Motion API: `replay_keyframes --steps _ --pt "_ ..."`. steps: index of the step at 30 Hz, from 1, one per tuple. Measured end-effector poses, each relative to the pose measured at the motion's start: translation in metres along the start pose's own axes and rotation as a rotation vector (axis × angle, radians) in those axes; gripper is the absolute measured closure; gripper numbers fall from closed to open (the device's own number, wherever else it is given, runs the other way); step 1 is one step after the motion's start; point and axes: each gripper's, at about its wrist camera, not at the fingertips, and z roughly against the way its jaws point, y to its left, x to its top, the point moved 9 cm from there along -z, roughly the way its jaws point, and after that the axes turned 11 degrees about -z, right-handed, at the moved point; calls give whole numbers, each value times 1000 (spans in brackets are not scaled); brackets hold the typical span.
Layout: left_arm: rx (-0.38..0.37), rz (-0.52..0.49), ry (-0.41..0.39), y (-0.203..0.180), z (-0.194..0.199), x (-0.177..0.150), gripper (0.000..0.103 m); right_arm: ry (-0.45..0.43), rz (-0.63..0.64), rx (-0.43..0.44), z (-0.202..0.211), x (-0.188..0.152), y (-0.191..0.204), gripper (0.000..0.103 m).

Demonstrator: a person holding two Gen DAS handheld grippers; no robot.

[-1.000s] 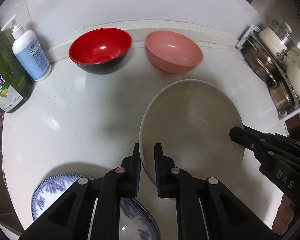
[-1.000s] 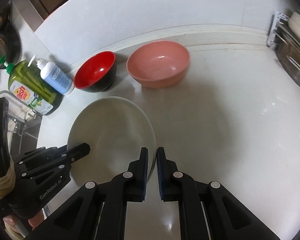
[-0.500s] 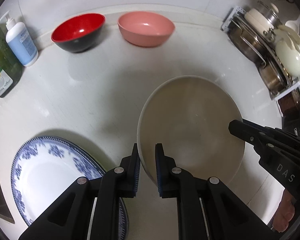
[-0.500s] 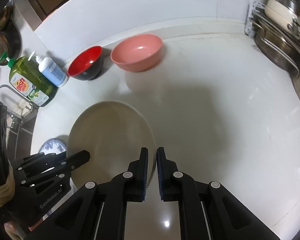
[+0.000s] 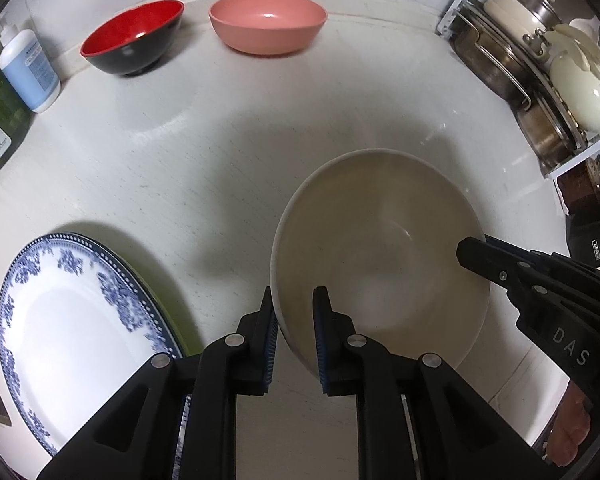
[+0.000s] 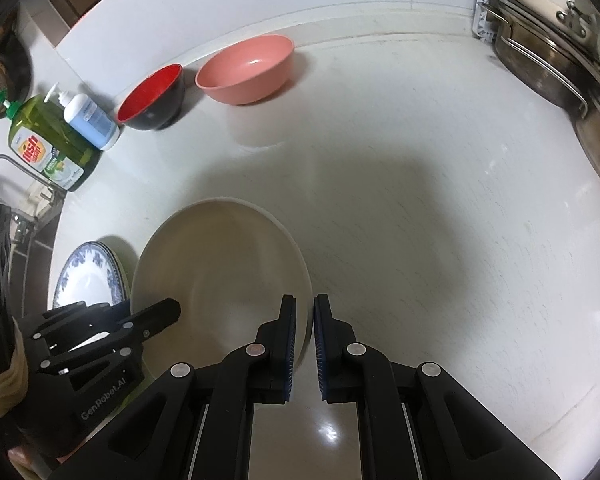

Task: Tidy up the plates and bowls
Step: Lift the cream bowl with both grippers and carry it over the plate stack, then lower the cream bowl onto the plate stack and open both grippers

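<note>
A large cream bowl [image 5: 380, 248] is held above the white counter by both grippers. My left gripper [image 5: 294, 304] is shut on its left rim; my right gripper [image 6: 305, 312] is shut on its right rim, and the bowl shows in the right wrist view [image 6: 220, 264]. A blue-patterned white plate [image 5: 72, 328] lies on the counter to the left, also seen in the right wrist view [image 6: 86, 280]. A red-and-black bowl [image 5: 134, 40] and a pink bowl [image 5: 266, 20] stand at the back by the wall.
A white pump bottle [image 5: 28, 68] and a green dish-soap bottle [image 6: 48, 144] stand at the back left. A rack of steel pots and lids [image 5: 540, 80] lines the right side. A tap and sink edge [image 6: 16, 184] lie at the far left.
The cream bowl, held by both grippers, has moved back toward me and away from the wall. The blue plate has come more into view on the left.
</note>
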Motion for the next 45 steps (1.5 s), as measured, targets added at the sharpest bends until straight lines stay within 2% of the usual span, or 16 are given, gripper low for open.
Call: replay_keyframes --steps 9,21,23,29,30,32,34,37,40,45 --pt "2 13 23 -9 -8 -4 86 30 -11 -1 -6 -6 -10 92" --pt "-14 28 19 -13 -9 -4 81 48 -2 10 -9 -7 -13 91" --pt "-11 27 14 -12 -7 -4 78 50 -5 13 -9 -8 -13 91" --pt "42 11 -31 -8 5 1 58 36 -11 13 -6 -7 -14 90" --pt "59 7 -41 -5 9 2 55 28 -9 7 -4 -6 -14 88" --pt "103 8 -73 2 18 6 49 6 -10 -6 0 -3 -14 74" --pt "140 -3 -107 8 28 12 40 -26 -7 -17 7 1 -13 71" --pt "186 -35 -159 15 43 23 33 -63 1 -30 16 9 -10 70" --pt "236 -61 -199 25 57 36 30 -98 8 -26 22 20 -2 65" --pt "238 -62 -234 42 68 59 29 -145 12 -22 28 42 11 65"
